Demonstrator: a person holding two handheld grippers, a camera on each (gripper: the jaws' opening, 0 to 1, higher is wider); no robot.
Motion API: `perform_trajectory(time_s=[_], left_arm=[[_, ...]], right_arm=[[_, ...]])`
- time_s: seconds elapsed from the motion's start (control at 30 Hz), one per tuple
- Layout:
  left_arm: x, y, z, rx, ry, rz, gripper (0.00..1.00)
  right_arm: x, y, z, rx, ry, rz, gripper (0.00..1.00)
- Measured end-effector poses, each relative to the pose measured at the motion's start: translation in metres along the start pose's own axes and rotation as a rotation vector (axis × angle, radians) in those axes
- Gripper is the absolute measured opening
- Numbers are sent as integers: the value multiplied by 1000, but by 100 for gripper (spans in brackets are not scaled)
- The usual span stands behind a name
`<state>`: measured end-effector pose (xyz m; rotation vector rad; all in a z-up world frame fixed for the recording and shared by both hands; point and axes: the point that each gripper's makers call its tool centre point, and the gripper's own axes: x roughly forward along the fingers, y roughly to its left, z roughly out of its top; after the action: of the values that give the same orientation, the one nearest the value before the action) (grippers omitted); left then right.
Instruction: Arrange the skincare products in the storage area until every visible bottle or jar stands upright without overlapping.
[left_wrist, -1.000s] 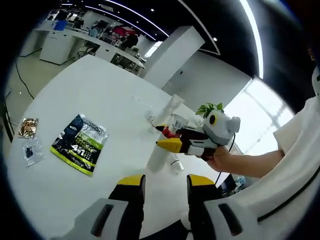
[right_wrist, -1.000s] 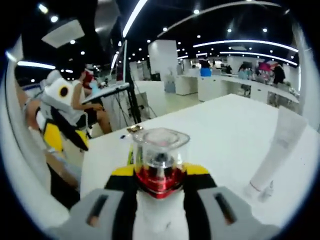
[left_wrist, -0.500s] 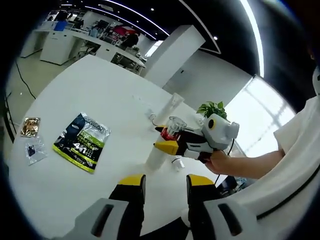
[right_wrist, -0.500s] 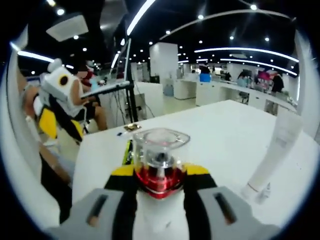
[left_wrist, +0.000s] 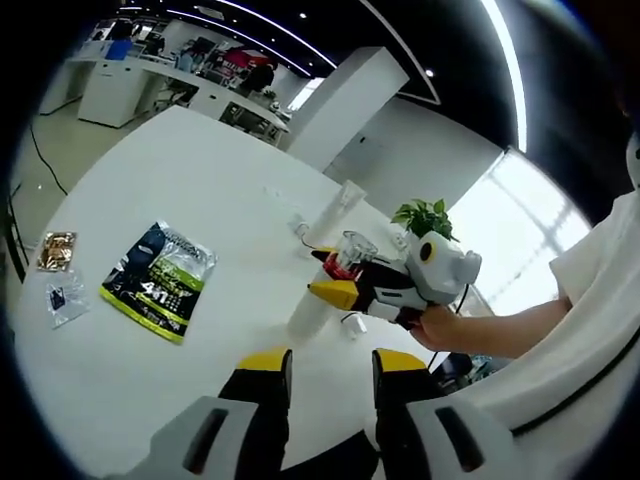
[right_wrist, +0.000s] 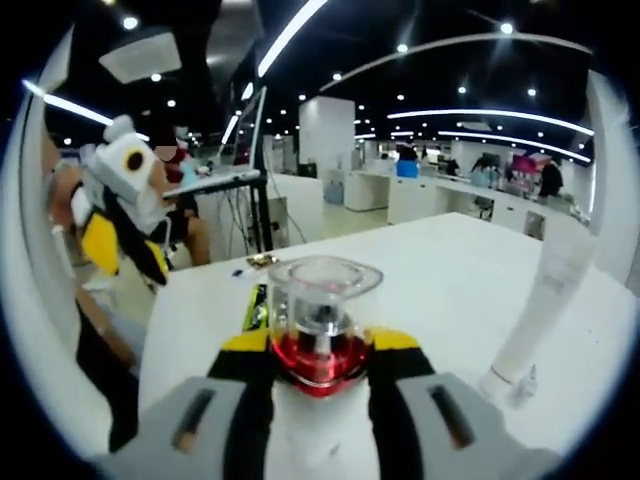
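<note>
- Left gripper (left_wrist: 327, 362) hangs over the near edge of the white bench (left_wrist: 170, 190), jaws spread with nothing between them; it has hardly shifted over the last second.
- On the bench to its left lie a dark green packet (left_wrist: 160, 282), a small clear sachet (left_wrist: 62, 300) and a gold-brown one (left_wrist: 56, 251), none of them moved.
- Right gripper (left_wrist: 330, 278) is pinching a bottle (right_wrist: 320, 335) with a clear cap and red collar, held upright in the air above the bench.
- Over the last second that gripper has drifted only slightly, with the bottle no nearer the surface, so I judge the carry to be in progress and the placing not begun.
- A white tube (right_wrist: 545, 300) stands on its cap just right of the held bottle, with a tiny vial (right_wrist: 522, 385) at its foot; the bottle needs a clear spot beside them.
</note>
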<state>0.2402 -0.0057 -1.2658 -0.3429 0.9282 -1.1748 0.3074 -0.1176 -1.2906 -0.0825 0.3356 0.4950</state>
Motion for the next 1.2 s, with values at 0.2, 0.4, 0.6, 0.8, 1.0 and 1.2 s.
perform_trajectory(time_s=[0.2,0.4,0.6,0.8,1.0,1.2], left_arm=[[0,2,-1,-10,-6,5,32],[1,1,-1,-13,-11,5,32],[2,0,-1,-12,-9,6,32],[4,0,-2,-16,-10,10,32],[9,-3,-4,-17,-7,4,32],[13,-6,-5,-16,-4,-2,32]], right_arm=[[-1,2,1,-15,-3,4,34],[-2,2,0,-20,-2,6,34],[-4,3,0,-28,-6,11,35],[-5,4,-1,-35,-7,16,35],[-7,3,-3,-31,0,9,35],[-10,1,-5,-15,8,9,35]])
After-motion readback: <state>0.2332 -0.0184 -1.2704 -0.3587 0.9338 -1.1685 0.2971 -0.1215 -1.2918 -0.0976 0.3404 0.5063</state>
